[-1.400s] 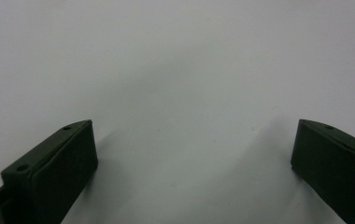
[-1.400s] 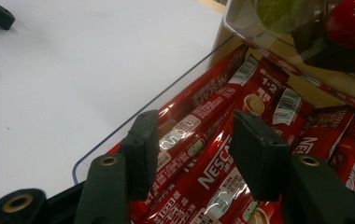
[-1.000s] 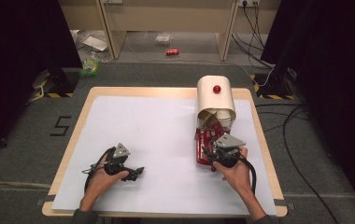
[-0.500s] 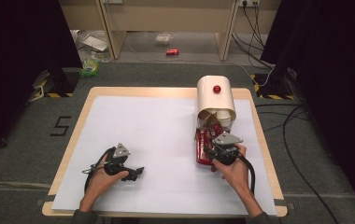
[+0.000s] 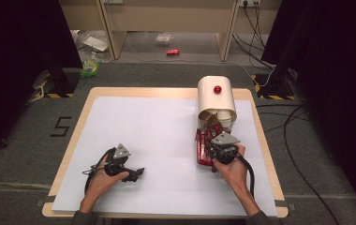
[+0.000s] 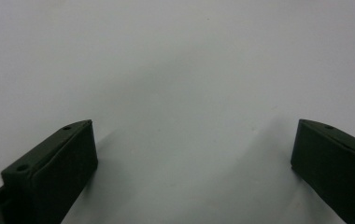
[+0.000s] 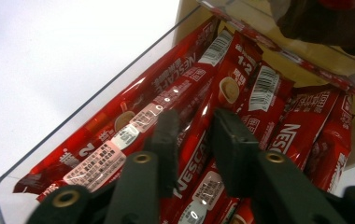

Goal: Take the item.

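A clear tray (image 7: 73, 122) holds several red Nescafe coffee sachets (image 7: 119, 135), and it lies on the white table sheet at the right (image 5: 201, 151). My right gripper (image 7: 196, 119) points down into it. Its jaws have just been closing and now pinch one sachet (image 7: 202, 142) between the pads. From above, the right gripper (image 5: 213, 144) sits over the tray's near end. My left gripper (image 5: 137, 172) rests low on the sheet at the front left. Its jaws (image 6: 194, 140) stand wide apart with only bare white sheet between them.
A cream domed dispenser (image 5: 216, 96) with a red knob lies just beyond the tray, with paper cups (image 5: 224, 116) in its mouth. The table's wooden edge (image 5: 260, 136) runs close on the right. Cables and clutter lie on the floor around it.
The right gripper has crept slightly farther over the sachet tray. The left hand and its gripper have stayed where they were.
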Demonstrator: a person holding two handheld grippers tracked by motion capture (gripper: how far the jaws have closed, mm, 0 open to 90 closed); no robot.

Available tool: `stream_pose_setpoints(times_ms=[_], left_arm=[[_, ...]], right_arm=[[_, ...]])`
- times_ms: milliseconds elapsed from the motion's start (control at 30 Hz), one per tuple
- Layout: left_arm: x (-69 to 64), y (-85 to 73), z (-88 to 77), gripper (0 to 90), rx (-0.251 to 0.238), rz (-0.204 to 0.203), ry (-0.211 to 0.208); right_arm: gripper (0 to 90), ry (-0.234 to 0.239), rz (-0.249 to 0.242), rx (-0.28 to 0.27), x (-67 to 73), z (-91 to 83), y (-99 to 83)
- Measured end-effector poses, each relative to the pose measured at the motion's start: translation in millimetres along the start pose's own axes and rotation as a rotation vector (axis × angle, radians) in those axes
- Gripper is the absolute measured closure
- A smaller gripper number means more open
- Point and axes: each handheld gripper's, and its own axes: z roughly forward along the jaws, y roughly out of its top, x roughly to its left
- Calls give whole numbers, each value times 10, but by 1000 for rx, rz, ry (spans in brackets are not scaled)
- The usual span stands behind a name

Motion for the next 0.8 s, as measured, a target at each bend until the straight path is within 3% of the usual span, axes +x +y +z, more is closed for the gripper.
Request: stream_pose_setpoints(times_ms=[200,367,500,567,667,733,800], left_arm=[[1,0,0,0,1,0,-1],[2,1,0,0,1,0,-1],[2,1,0,0,1,0,-1],[2,1,0,0,1,0,-1],[1,1,0,0,1,0,-1],[2,1,0,0,1,0,-1],[2,1,0,0,1,0,-1]], right_arm=[[817,23,23,-19,-40,-30,-11],[858,67,-24,-18,-21,-150,33],[859,61,-83,-11,28,-257,61],[860,63,-89,-10,30,-289,56],[862,74,-86,-10,-8,-368,13],[862,98,-52,-23,-53,-441,-31],[862,91,-58,-24,-60,-485,-38]])
